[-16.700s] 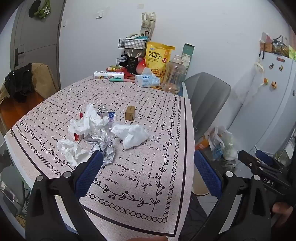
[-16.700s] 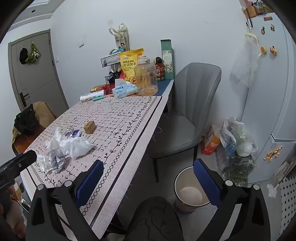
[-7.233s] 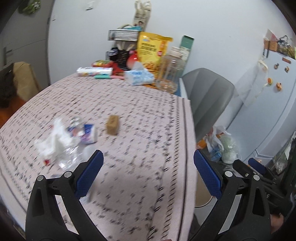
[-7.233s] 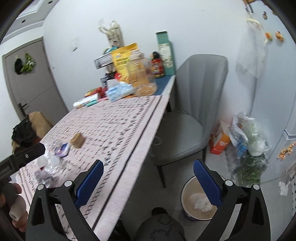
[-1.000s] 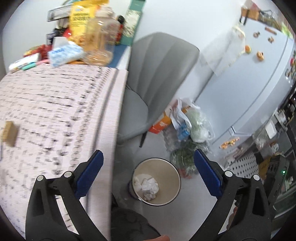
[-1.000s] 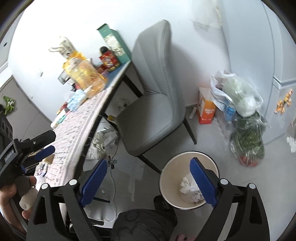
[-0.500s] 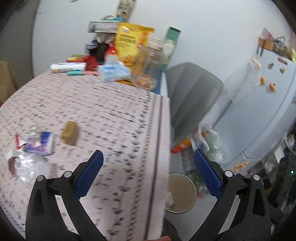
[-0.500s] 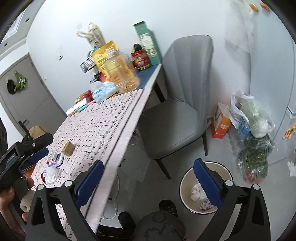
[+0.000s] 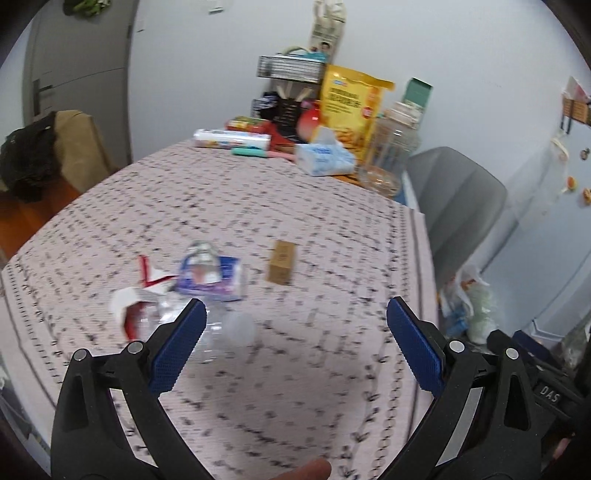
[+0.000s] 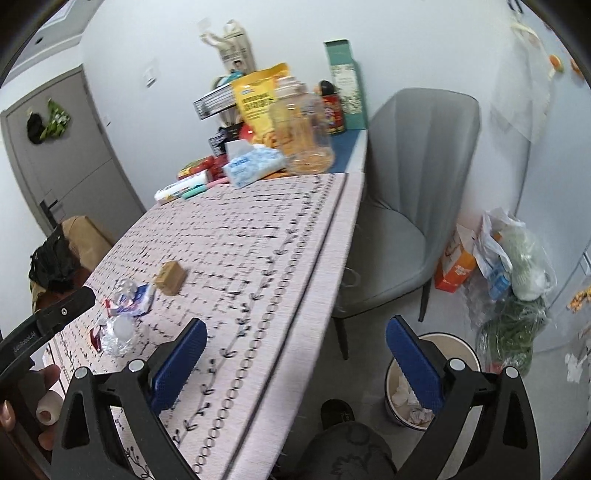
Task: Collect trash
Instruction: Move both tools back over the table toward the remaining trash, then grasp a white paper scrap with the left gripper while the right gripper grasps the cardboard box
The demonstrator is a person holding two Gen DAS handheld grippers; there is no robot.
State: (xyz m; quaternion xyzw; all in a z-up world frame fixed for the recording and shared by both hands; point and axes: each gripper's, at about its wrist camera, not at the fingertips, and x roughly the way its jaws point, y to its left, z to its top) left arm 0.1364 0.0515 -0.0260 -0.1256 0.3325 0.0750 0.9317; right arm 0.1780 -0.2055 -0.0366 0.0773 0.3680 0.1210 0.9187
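On our left, the crushed clear plastic bottle [image 9: 218, 328] and torn wrappers [image 9: 207, 275] lie on the patterned tablecloth [image 9: 295, 206] beneath our left gripper [image 9: 293, 347], released and empty. Rightward, our right gripper [image 10: 295, 354], spread wide, hangs between table edge and waste bin [image 10: 391, 391].

- Walls [image 10: 155, 33]: plain white, evenly lit; a light switch [image 10: 150, 77] on the far one.
- Door [image 10: 55, 155]: grey, with dark handle, at left; dark and green items hang on it.
- Worktop [image 10: 258, 236]: covered by a pale pink cloth with black pattern, its far end against the wall.
- Chair [image 10: 410, 177]: grey upholstered, dark legs, at the worktop's right side.
- Second chair [image 9: 74, 147]: brown, dark garment draped over it, at left.
- Floor [image 10: 373, 350]: light grey.
- Refrigerator [image 9: 554, 206]: white, magnets on it, at right.
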